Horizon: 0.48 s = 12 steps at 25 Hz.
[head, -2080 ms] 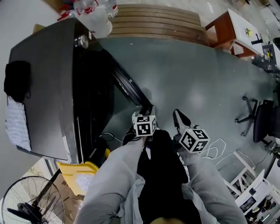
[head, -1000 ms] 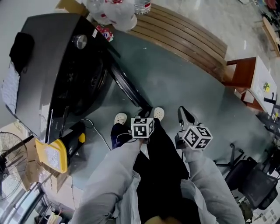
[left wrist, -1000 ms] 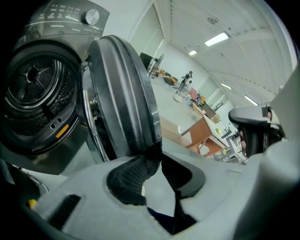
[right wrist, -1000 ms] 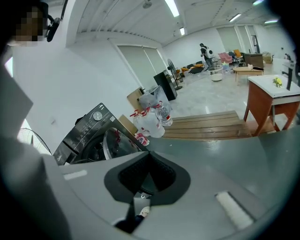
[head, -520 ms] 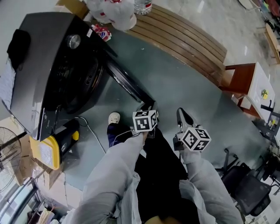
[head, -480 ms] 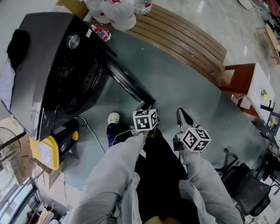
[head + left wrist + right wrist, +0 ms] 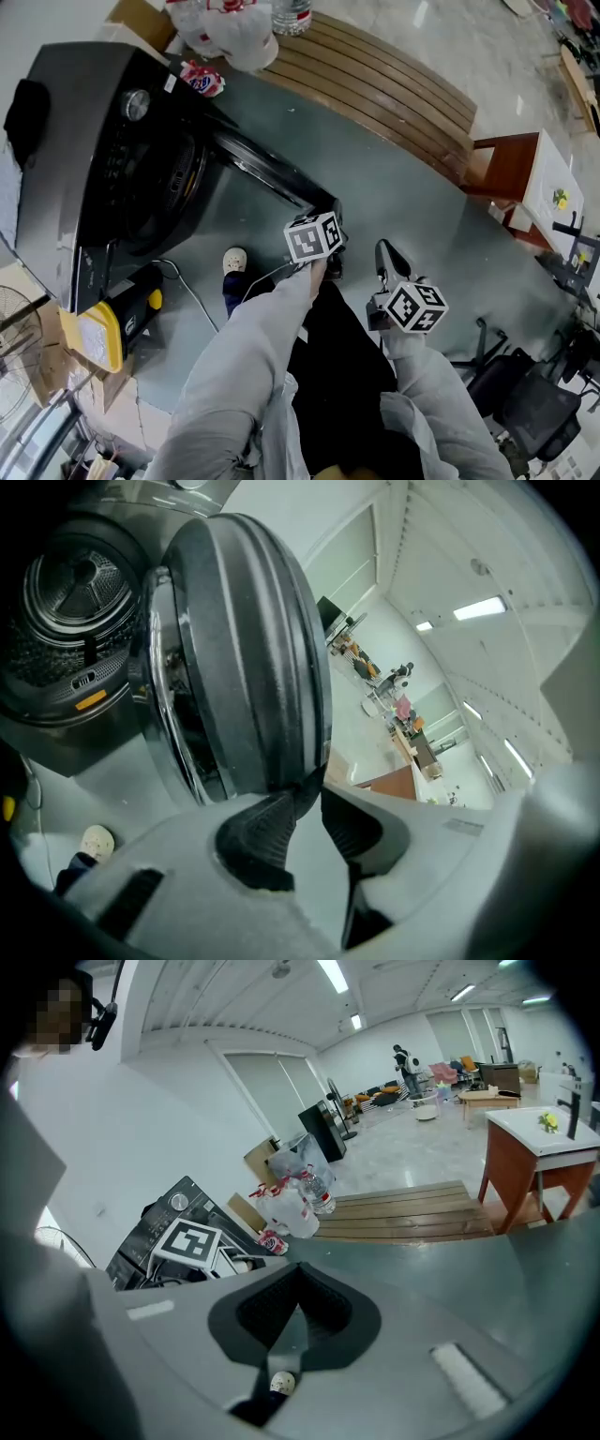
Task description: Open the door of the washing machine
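The dark grey washing machine (image 7: 84,141) stands at the left of the head view with its round door (image 7: 262,169) swung well out from the front. My left gripper (image 7: 330,217) is at the door's free edge. In the left gripper view the thick black door rim (image 7: 239,649) runs down into the jaws, and my left gripper (image 7: 307,794) is shut on that edge. The steel drum (image 7: 70,583) shows behind the door. My right gripper (image 7: 382,251) hangs to the right of the door, off it, and my right gripper (image 7: 298,1279) is shut on nothing.
A curved wooden bench (image 7: 375,84) runs behind the door, with plastic bags and bottles (image 7: 230,23) at its left end. A red-brown table (image 7: 506,173) stands at the right, an office chair (image 7: 525,403) lower right. A yellow and black tool (image 7: 103,328) lies beside the machine. A shoe (image 7: 233,260) is below the door.
The door has swung farther out from the machine. My left gripper went with its edge, away from the machine, and rolled a little. The right gripper drifted slightly.
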{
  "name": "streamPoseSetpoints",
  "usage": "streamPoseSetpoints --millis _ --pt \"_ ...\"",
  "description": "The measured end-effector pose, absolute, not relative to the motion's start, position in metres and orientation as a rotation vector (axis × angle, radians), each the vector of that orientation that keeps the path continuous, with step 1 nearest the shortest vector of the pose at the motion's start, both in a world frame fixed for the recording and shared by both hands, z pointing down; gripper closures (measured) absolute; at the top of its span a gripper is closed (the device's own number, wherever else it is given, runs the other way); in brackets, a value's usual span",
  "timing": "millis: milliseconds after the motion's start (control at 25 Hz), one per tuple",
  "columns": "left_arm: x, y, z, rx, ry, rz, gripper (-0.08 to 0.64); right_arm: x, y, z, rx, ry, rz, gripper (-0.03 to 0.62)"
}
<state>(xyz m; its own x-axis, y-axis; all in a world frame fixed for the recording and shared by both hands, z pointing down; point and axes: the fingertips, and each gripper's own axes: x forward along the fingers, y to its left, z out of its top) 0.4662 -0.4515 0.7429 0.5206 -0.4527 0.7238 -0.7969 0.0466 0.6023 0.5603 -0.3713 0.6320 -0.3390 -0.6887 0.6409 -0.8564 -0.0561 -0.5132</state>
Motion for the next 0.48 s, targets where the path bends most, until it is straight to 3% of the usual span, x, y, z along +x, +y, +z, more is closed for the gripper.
streamPoseSetpoints --millis 480 --pt "0.513 -0.515 0.740 1.582 -1.034 0.290 0.518 0.599 -0.374 0.635 1.734 -1.982 1.366 0.584"
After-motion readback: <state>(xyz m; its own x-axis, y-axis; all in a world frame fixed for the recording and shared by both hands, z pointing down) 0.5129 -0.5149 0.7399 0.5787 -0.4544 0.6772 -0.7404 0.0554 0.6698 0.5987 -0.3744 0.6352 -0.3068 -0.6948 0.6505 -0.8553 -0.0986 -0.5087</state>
